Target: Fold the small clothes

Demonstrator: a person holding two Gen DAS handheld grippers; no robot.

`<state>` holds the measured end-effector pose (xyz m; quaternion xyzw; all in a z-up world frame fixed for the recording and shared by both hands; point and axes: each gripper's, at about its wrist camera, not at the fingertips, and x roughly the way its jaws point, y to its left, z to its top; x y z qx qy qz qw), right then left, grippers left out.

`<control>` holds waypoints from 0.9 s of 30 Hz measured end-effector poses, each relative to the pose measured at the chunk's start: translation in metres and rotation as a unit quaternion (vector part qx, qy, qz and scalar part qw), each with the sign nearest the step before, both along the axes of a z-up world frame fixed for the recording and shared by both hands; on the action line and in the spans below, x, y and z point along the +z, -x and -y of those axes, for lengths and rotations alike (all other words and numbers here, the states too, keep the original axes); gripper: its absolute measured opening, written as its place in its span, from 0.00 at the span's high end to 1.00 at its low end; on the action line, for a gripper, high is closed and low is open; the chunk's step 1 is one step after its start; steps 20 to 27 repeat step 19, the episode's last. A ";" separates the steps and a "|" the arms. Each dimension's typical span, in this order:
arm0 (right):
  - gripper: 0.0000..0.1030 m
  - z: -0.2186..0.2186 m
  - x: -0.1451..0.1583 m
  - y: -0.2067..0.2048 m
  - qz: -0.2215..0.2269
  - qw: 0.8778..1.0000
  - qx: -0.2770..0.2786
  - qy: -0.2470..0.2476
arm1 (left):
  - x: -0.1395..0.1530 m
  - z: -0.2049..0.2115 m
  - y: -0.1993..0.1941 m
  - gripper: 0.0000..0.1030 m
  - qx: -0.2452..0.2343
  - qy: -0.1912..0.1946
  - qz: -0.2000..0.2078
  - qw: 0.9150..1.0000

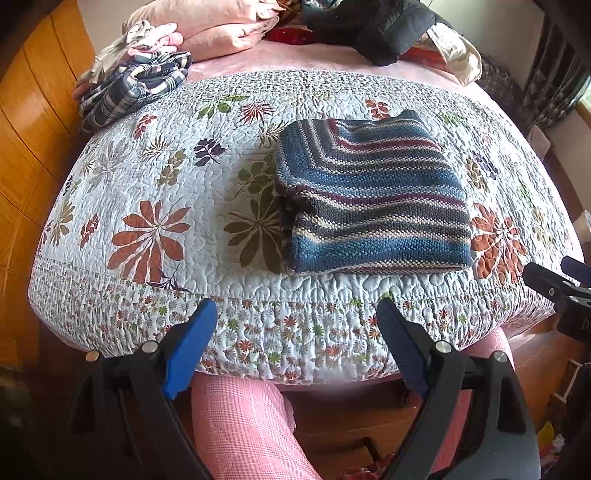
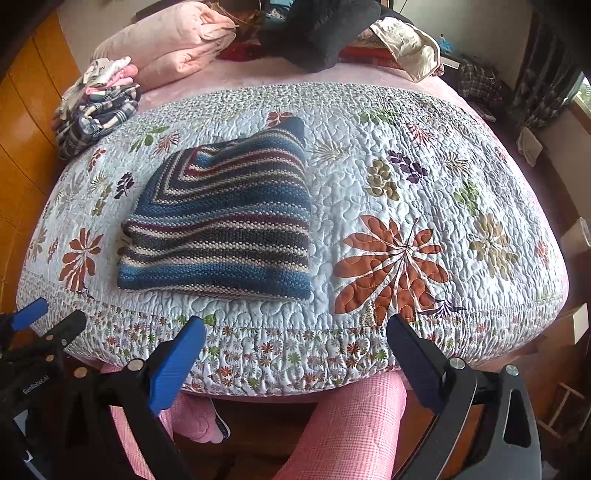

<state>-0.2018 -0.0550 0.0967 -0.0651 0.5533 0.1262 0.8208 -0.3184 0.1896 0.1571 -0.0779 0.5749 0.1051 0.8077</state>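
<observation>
A striped knitted garment (image 1: 369,195) in blue, maroon and cream lies folded into a thick rectangle on the flowered quilt (image 1: 155,192); the right wrist view shows the same garment (image 2: 221,225) left of centre. My left gripper (image 1: 295,314) hangs open over the near edge of the bed, short of the garment, nothing between its blue fingers (image 1: 192,343). My right gripper (image 2: 295,332) is likewise open and empty at the bed's front edge, to the right of the garment. Each gripper shows at the side of the other's view: the right gripper (image 1: 561,280), the left gripper (image 2: 40,325).
A pile of checked and pink small clothes (image 1: 129,81) sits at the quilt's far left corner. Pink folded bedding (image 1: 207,26), a black coat (image 1: 376,26) and a cream cloth (image 1: 458,55) lie at the bed's far end. Orange wooden panels (image 1: 29,122) stand left; the person's pink-trousered legs (image 1: 240,428) are below.
</observation>
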 end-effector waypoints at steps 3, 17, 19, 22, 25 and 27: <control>0.04 0.000 0.000 -0.001 0.002 1.000 0.000 0.003 | -0.002 0.000 -0.001 0.15 0.000 0.000 -0.001 1.000; 0.04 0.001 -0.004 -0.002 -0.006 1.000 -0.006 0.008 | -0.002 -0.001 -0.002 0.15 0.003 0.000 0.002 1.000; 0.04 0.001 -0.004 -0.002 -0.007 1.000 -0.007 0.007 | -0.002 -0.001 -0.002 0.15 0.002 0.000 0.002 1.000; 0.04 0.001 -0.004 -0.002 -0.007 1.000 -0.007 0.007 | -0.002 -0.001 -0.002 0.15 0.002 0.000 0.002 1.000; 0.04 0.001 -0.004 -0.002 -0.007 1.000 -0.007 0.007 | -0.002 -0.001 -0.002 0.15 0.002 0.000 0.002 1.000; 0.04 0.001 -0.004 -0.002 -0.007 1.000 -0.007 0.007 | -0.002 -0.001 -0.002 0.15 0.002 0.000 0.002 1.000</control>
